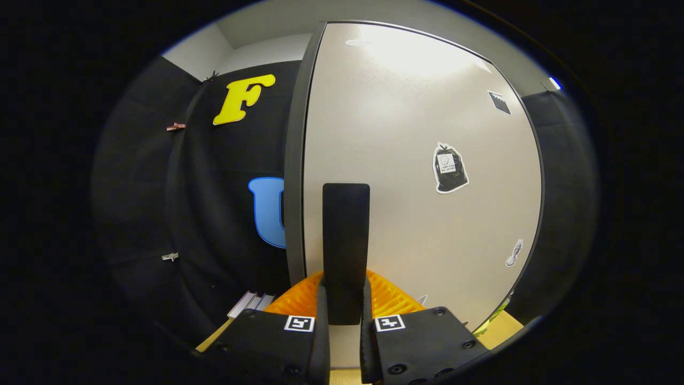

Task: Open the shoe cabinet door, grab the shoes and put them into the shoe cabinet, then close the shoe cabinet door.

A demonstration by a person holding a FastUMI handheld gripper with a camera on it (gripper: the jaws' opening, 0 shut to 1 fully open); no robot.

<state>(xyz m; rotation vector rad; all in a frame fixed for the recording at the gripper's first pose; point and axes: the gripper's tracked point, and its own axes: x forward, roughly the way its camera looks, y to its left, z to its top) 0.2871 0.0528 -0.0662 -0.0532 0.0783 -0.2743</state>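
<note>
Two fingers (320, 342) close on the door's handle (346, 251), the upright dark bar at lower centre of the frame, one finger on each side of its lower end. The gripper (344, 342) looks clamped there, though we cannot see how hard it presses.

We judge the door (417, 149) to be a stiff, flat panel, pale and smooth, filling the centre and right of the frame, with its dark edge (294, 160) running down the left. It carries a few stickers (450, 168). A panel like this should swing on hinges with little weight felt at the fingers, but it will follow an arc, so we expect the pull to need to curve rather than run straight. The handle is rigid and narrow; its smooth faces may let the fingers slide along it, so we would hold low and square, as now.

Behind the handle's foot, at lower centre, we see something orange and ribbed (390, 297); we cannot tell what it is. No shoes can be made out with certainty. Pale wooden surface (502, 326) shows at lower right, and booklike things (251, 303) lie at lower left.
</note>
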